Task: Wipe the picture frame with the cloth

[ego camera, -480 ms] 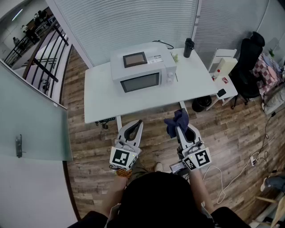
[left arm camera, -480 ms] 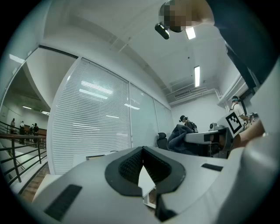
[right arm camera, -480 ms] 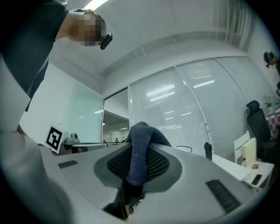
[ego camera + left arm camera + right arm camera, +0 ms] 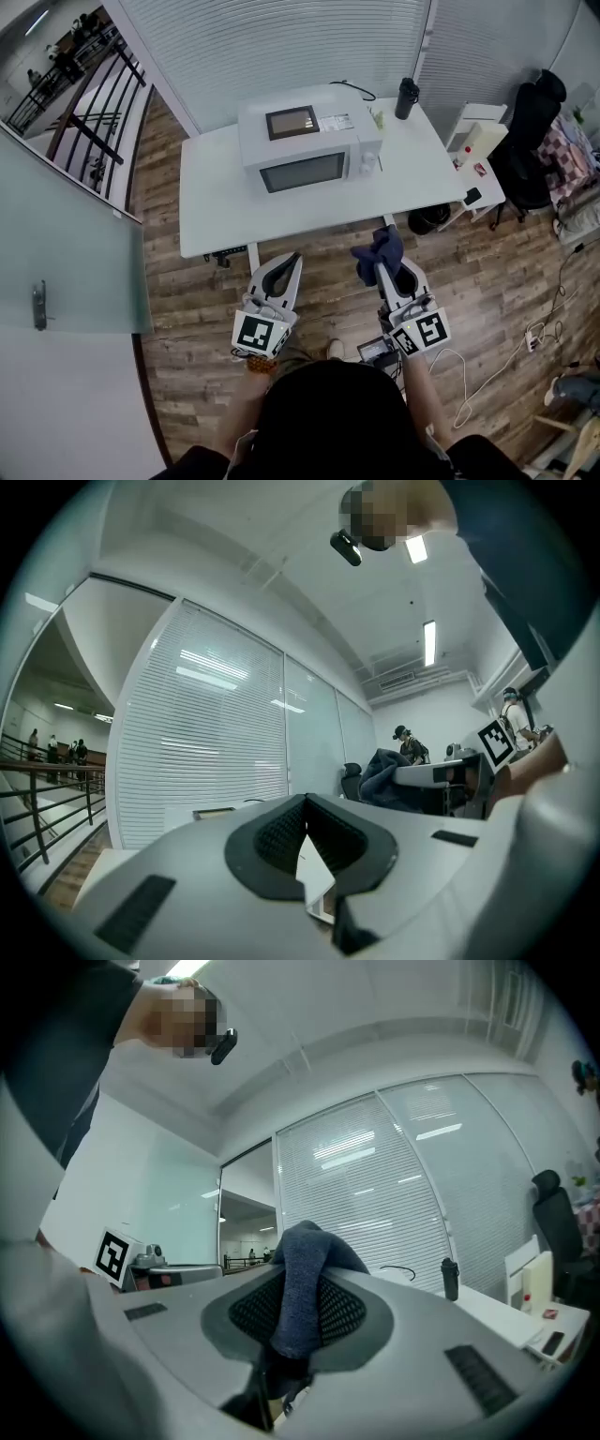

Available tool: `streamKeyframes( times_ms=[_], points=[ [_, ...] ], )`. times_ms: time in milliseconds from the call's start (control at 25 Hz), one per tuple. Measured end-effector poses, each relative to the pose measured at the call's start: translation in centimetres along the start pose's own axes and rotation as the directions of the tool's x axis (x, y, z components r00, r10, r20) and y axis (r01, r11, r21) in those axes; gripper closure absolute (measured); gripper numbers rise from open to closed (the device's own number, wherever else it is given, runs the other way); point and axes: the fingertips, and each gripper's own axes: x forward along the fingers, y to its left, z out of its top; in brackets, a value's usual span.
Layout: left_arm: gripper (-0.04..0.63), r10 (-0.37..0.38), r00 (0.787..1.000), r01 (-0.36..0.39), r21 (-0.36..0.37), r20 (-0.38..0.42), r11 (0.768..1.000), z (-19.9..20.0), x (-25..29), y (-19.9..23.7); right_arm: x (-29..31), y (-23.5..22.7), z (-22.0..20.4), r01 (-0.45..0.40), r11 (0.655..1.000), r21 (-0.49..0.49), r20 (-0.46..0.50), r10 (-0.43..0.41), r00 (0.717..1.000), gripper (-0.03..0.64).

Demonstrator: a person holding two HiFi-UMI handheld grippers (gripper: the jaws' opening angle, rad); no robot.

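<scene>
A wood-plank floor (image 4: 187, 309) runs under a white surface (image 4: 220, 211) that stands against a wall of pale slatted blinds (image 4: 281, 47), with a frosted glass door (image 4: 66, 253) at the left and a black office chair (image 4: 530, 117) at the right. A white microwave (image 4: 309, 155) sits on the surface, and the picture frame (image 4: 291, 123) lies flat on its top, dark face up, beside a printed label. A black bottle (image 4: 406, 97) stands near the far right corner of the surface, well apart from the microwave. The person stands at the near edge of the surface holding both tools out in front, short of the surface and well apart from the frame. The left hand-held gripper (image 4: 293, 257) points roughly level toward the surface; the left gripper view shows its jaws pressed together with nothing between them (image 4: 305, 801). The right hand-held gripper (image 4: 379, 270) is tilted slightly upward and is clamped on the blue cloth (image 4: 379, 249), which bunches up above the jaw tips. In the right gripper view the cloth (image 4: 302, 1283) is pinched between the black ribbed pads (image 4: 349, 1314), folding over the top and hanging down into the throat of the right hand-held gripper (image 4: 300, 1241).
</scene>
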Motion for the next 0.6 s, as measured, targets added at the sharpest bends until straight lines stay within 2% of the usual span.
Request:
streamKeyframes(
  times_ms=[160,280,440,600],
  points=[
    [0.589,0.020,1.000,-0.020,-0.014,-0.006,1.000,-0.4,-0.4,3.3,2.8,0.6,-0.3,-0.011,1.000,0.000,-0.028,0.011,1.000,0.565],
    [0.589,0.019,1.000,-0.018,-0.018,0.020,1.000,0.3,0.1,6.3,6.0,0.9,0.0,-0.016,0.999,-0.046,-0.054,0.014,0.998,0.565],
    [0.589,-0.075,0.997,0.075,0.011,-0.018,0.997,0.1,0.7,10.0,10.4,1.0,0.6,-0.002,0.993,-0.116,-0.081,-0.008,0.997,0.565],
    [0.588,-0.136,0.990,0.137,0.007,-0.046,0.991,-0.7,1.5,16.4,16.1,1.3,1.3,0.065,0.986,-0.153,-0.072,-0.076,0.994,0.565]
  ],
)
